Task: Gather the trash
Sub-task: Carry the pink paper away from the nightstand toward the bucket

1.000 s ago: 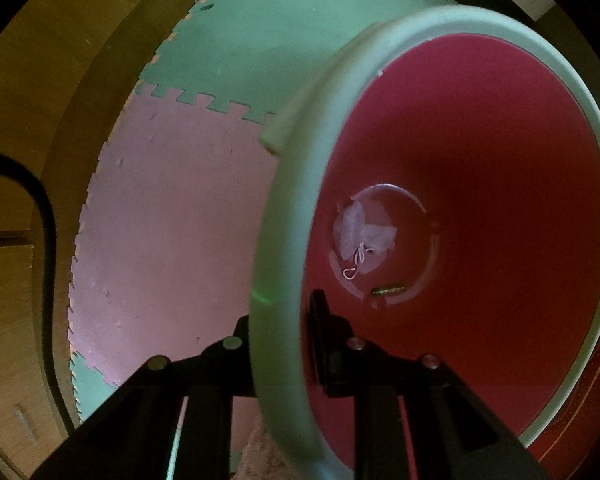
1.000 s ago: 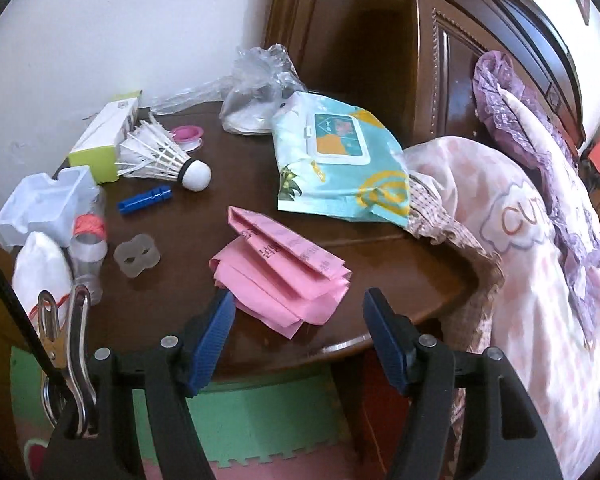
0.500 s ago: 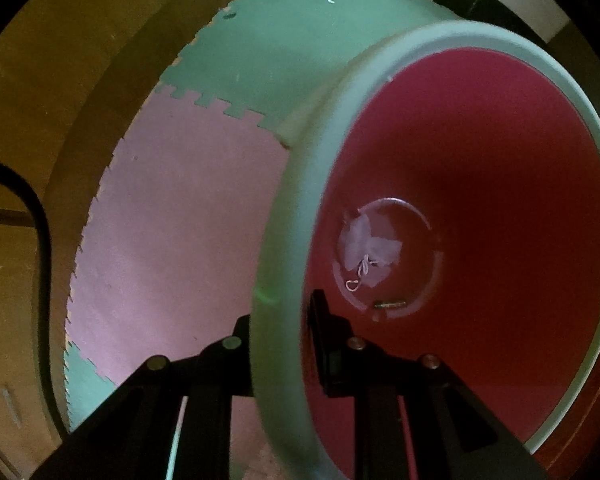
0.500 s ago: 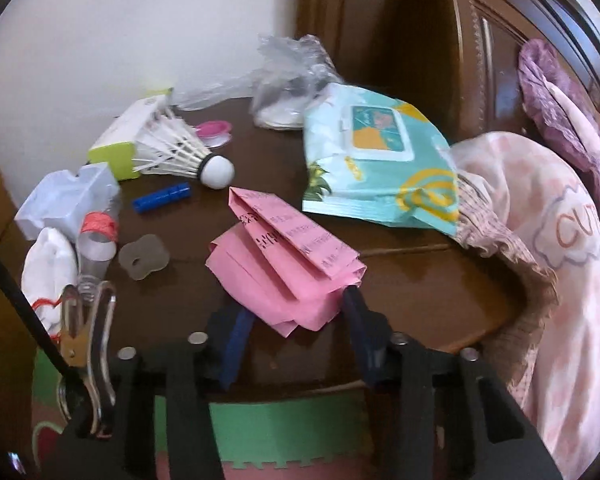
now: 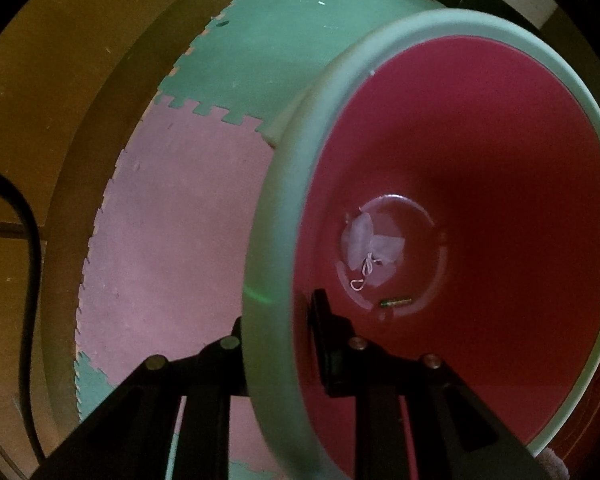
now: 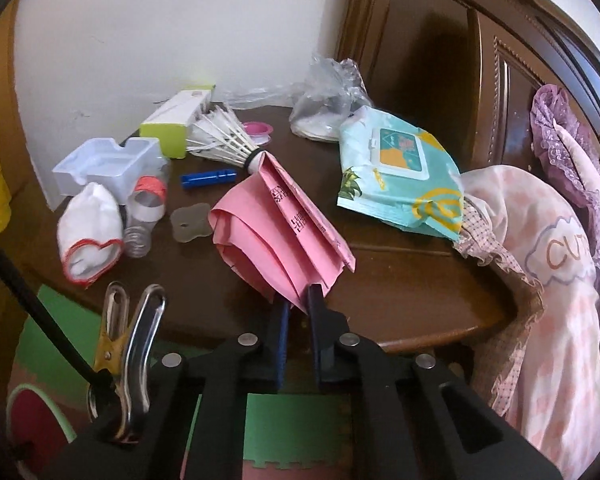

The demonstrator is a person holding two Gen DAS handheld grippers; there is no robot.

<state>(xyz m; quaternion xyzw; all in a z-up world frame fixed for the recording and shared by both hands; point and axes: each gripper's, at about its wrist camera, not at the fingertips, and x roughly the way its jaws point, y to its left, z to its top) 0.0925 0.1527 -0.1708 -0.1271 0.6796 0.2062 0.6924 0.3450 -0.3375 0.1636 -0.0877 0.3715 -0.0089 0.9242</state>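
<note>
My left gripper (image 5: 279,320) is shut on the pale green rim (image 5: 267,240) of a red trash bin (image 5: 500,200), held above the foam floor mat. White scraps (image 5: 370,246) lie at the bin's bottom. My right gripper (image 6: 297,304) is shut on the near corner of a folded pink paper (image 6: 275,232) and lifts it off the dark wooden nightstand (image 6: 400,288). A sliver of the bin shows at the lower left of the right wrist view (image 6: 31,420).
On the nightstand lie a wet-wipes pack (image 6: 400,172), a shuttlecock (image 6: 223,140), a blue tube (image 6: 207,178), a small plastic bottle (image 6: 143,216), a white tray (image 6: 107,164), a green-white box (image 6: 175,120) and a plastic bag (image 6: 328,96). A bed with pink bedding (image 6: 560,280) is to the right.
My right gripper moved in, closed on the pink paper's near edge and raised it off the nightstand. The left gripper kept its hold on the bin, which shifted slightly.
</note>
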